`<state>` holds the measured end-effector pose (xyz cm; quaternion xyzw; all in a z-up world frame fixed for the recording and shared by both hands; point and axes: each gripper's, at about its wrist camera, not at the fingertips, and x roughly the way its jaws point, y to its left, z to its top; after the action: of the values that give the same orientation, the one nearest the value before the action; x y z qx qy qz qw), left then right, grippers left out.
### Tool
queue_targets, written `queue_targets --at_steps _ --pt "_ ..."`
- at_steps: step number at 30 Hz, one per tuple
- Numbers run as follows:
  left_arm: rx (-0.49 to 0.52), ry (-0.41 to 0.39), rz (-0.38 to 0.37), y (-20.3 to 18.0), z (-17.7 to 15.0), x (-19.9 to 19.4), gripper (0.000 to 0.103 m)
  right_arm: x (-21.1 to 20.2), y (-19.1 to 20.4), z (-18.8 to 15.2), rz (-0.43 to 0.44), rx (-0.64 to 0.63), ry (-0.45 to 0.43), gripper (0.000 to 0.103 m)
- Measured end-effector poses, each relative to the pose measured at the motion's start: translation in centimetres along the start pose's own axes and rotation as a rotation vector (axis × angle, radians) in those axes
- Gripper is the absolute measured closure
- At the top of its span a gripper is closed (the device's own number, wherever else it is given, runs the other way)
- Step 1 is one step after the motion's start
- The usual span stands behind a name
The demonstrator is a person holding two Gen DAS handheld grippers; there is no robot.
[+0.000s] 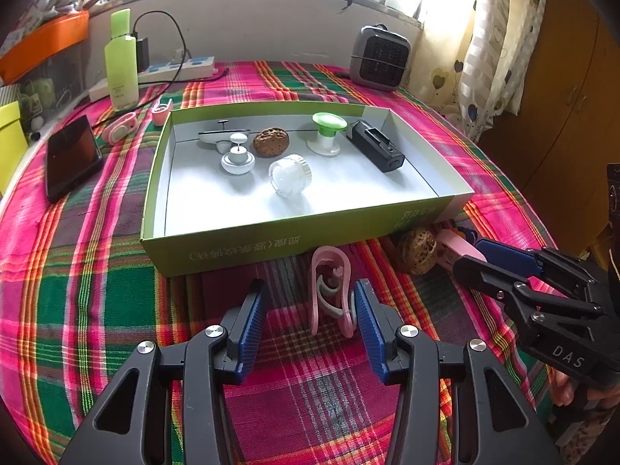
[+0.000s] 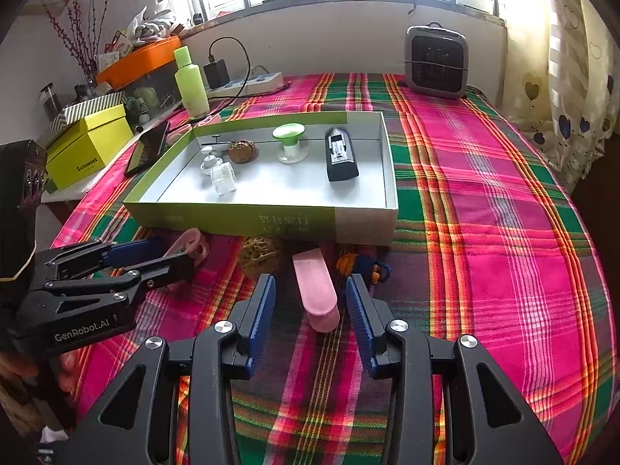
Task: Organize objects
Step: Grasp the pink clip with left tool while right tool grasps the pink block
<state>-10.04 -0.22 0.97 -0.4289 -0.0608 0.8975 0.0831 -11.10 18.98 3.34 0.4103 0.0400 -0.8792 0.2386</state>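
A shallow green box (image 1: 252,250) (image 2: 232,221) with a white floor holds a white pump, a walnut, a clear jar (image 1: 290,175), a green-topped stand and a black device (image 2: 340,153). In front of it on the plaid cloth lies a pink hair clip (image 1: 331,294) (image 2: 190,246). My left gripper (image 1: 310,310) (image 2: 166,257) is open around the clip, which sits near the right pad with a wide gap to the left pad. A pink oblong case (image 2: 316,294) (image 1: 455,250) lies between the fingers of my right gripper (image 2: 310,298) (image 1: 482,257), which is open and clear of it.
A second walnut (image 1: 416,252) (image 2: 259,255) and a blue-orange keychain toy (image 2: 364,267) lie against the box's front wall. A phone (image 1: 71,155), a green bottle (image 1: 121,62), a power strip (image 1: 182,68) and a small heater (image 1: 379,58) stand farther back. A yellow box (image 2: 89,143) is at the left.
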Motion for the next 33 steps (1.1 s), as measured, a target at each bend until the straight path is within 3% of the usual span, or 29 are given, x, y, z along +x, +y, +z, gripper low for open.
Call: queue_targets --at_steps 3,12,14,24,33 --pt "-0.002 -0.002 0.002 0.1 0.0 0.0 0.060 0.4 0.1 0.1 -0.002 -0.008 0.011 0.063" --pt "-0.020 -0.003 0.024 0.7 0.0 -0.1 0.076 0.7 0.0 0.3 0.011 -0.020 0.006 0.063" --pt "-0.025 -0.003 0.025 0.8 0.0 -0.1 0.077 0.6 0.1 0.2 0.011 -0.023 0.003 0.064" --pt "-0.032 -0.005 0.028 0.9 -0.1 -0.2 0.079 0.5 0.0 0.0 0.001 -0.018 -0.002 0.085" --pt "-0.045 -0.006 0.029 1.2 -0.5 -0.7 0.079 0.0 0.1 -0.4 0.005 -0.014 -0.005 0.085"
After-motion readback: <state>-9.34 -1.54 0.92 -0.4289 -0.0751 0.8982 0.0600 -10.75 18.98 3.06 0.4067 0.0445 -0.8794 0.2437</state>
